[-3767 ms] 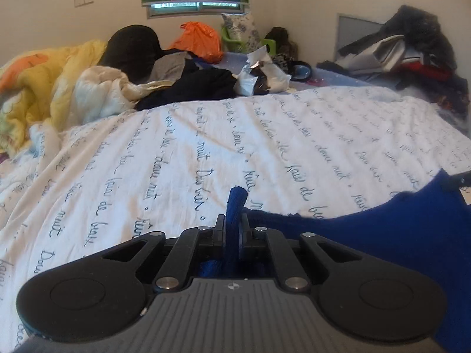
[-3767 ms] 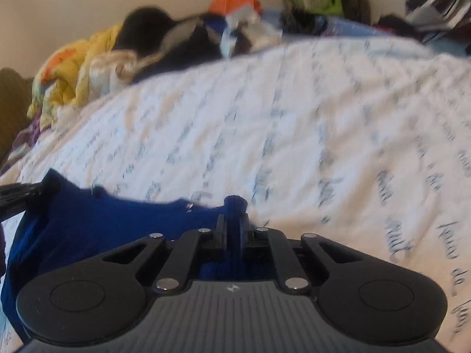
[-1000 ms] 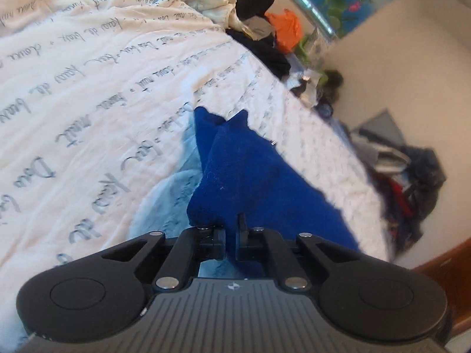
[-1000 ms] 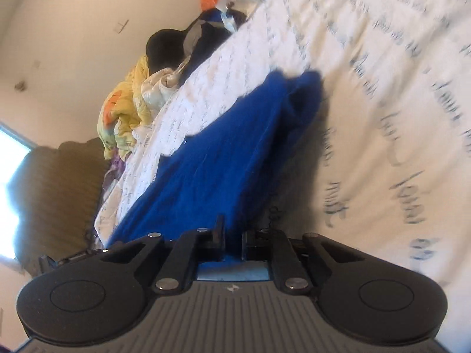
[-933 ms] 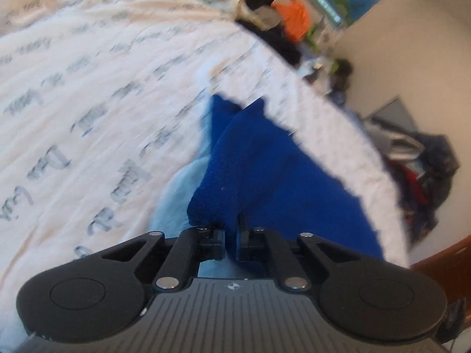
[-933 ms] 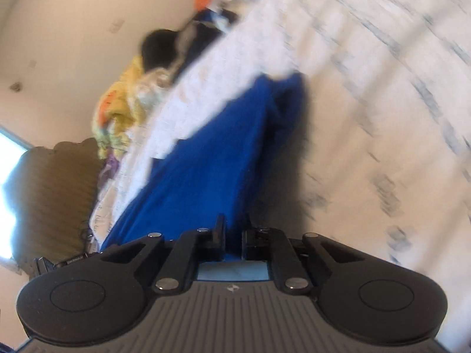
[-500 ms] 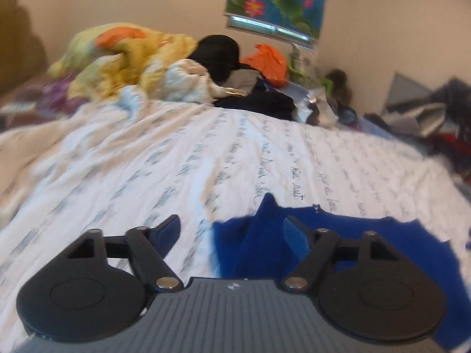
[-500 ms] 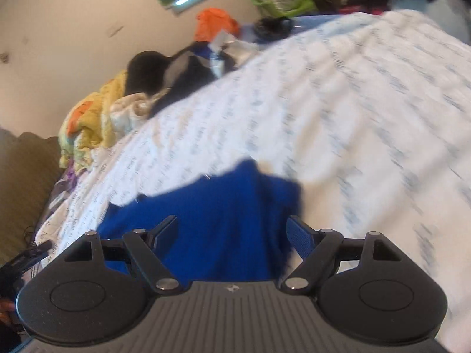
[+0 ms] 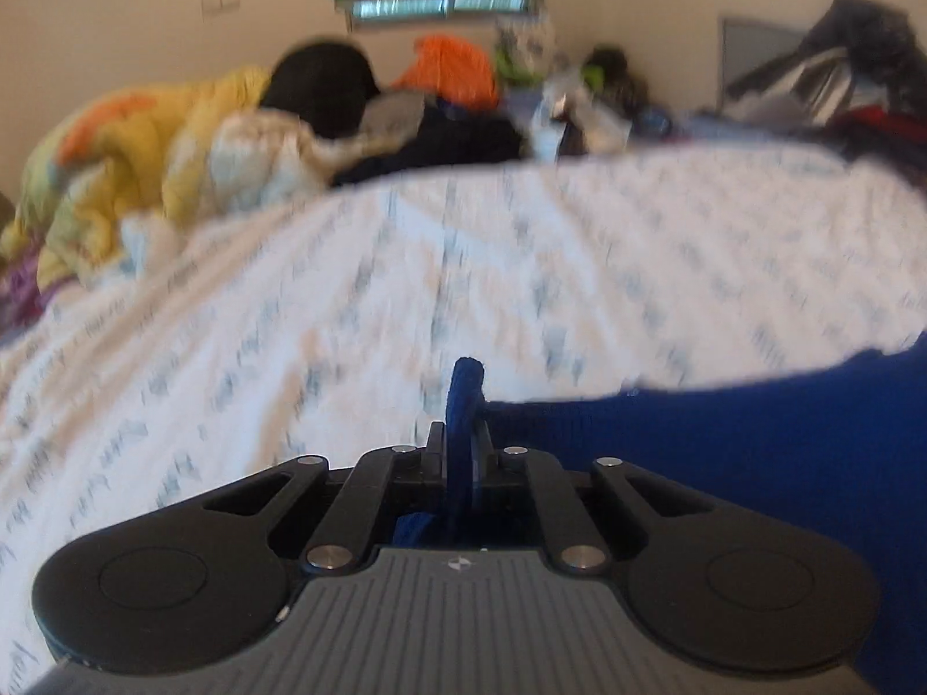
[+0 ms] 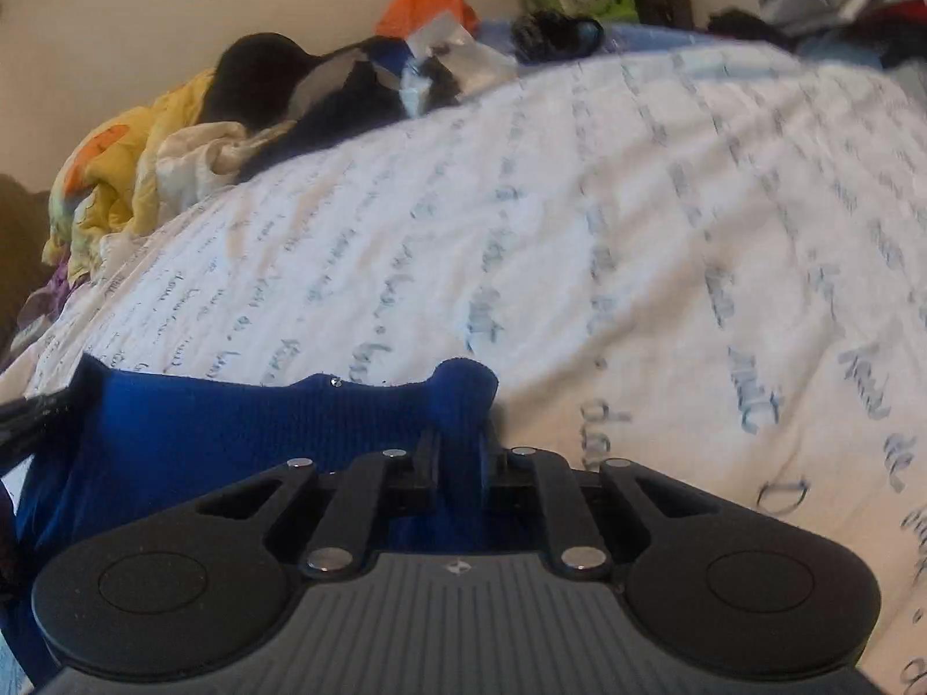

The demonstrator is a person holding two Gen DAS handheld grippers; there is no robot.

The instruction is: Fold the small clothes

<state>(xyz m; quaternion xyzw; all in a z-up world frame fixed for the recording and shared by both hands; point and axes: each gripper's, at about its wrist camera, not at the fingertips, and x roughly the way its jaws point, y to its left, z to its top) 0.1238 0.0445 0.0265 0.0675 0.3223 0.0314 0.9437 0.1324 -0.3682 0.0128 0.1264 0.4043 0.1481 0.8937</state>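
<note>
A royal-blue knit garment (image 9: 753, 463) lies on the white bedspread (image 9: 405, 289) with script print. In the left wrist view my left gripper (image 9: 460, 434) has its jaws closing on a bunched corner of that garment, which pokes up between the pads; the cloth runs off to the right. In the right wrist view my right gripper (image 10: 460, 440) is likewise closing, with another corner of the blue garment (image 10: 232, 434) pinched between its pads and cloth stretching left. The left gripper's dark tip (image 10: 35, 411) shows at the garment's far left edge.
A yellow and orange quilt (image 9: 127, 156), dark clothes (image 9: 440, 145) and an orange bag (image 9: 452, 66) are piled along the far side of the bed. More clothing (image 9: 840, 75) is heaped at the right by the wall. White bedspread (image 10: 637, 231) stretches ahead of both grippers.
Both grippers let go of the folded blue garment, opened wide, swung round to level, and have closed again on its corners. The bed now lies straight ahead in both views.
</note>
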